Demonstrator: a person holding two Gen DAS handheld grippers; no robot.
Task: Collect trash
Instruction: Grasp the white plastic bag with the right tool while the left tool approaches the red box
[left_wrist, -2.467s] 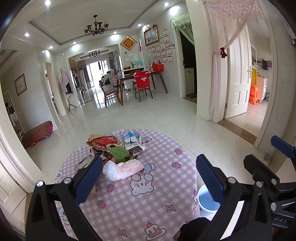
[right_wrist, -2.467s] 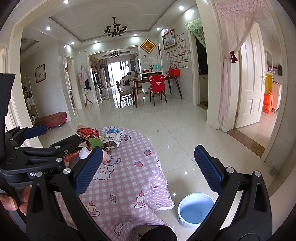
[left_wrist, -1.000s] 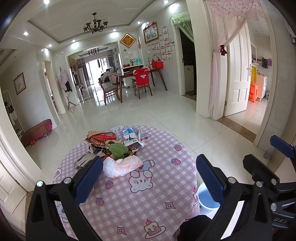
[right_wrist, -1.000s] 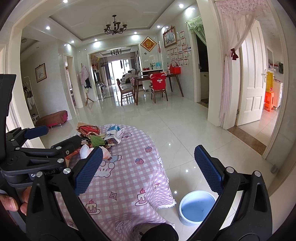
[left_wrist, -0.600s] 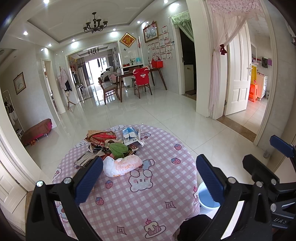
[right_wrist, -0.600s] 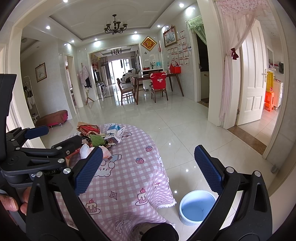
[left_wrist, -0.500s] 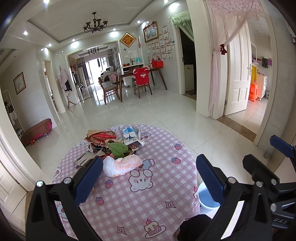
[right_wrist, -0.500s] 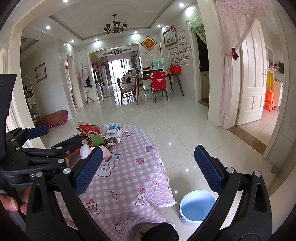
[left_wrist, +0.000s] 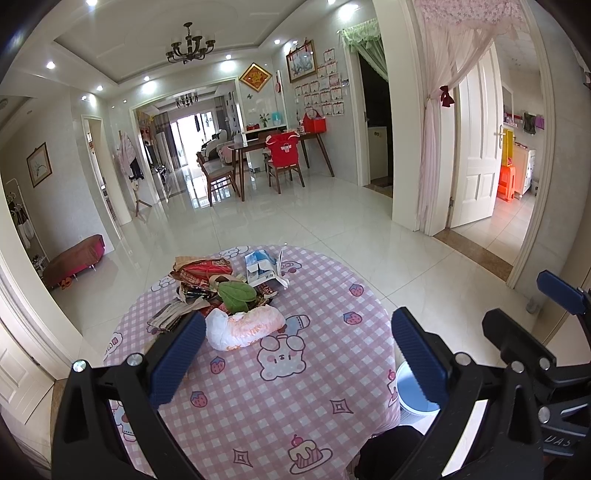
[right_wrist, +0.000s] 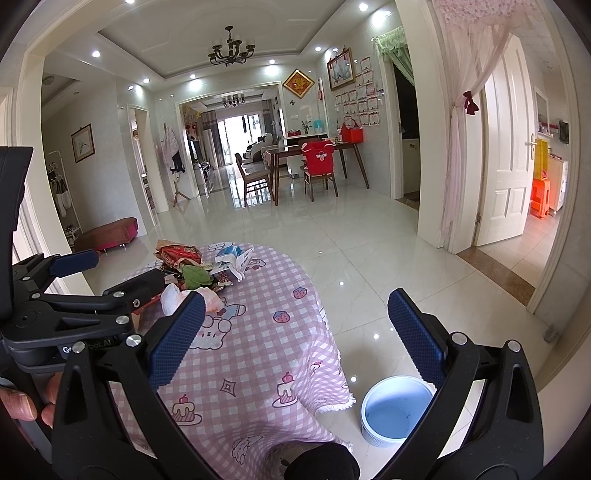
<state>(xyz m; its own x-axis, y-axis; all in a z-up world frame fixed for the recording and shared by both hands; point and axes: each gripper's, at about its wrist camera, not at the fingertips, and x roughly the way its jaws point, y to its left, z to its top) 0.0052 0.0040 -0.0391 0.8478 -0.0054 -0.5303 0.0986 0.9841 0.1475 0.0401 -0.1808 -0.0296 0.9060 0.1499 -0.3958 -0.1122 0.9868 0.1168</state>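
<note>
Blue-padded fingers of the left gripper (left_wrist: 297, 354) stand wide apart with nothing between them, raised above the near part of a round table (left_wrist: 332, 376) in a pink checked cloth. The right gripper (right_wrist: 295, 332) is likewise spread wide and holds nothing, out past the table's right edge over the tiled floor. Trash lies heaped on the far left part of the table: a crumpled white and pink bag (left_wrist: 243, 326) nearest, a green leaf (left_wrist: 236, 295) just behind it, red wrappers (left_wrist: 201, 269) further back, and a blue and white carton (left_wrist: 262, 267) to their right. A pale blue bin (right_wrist: 397, 411) stands on the floor beside the table's right edge.
</note>
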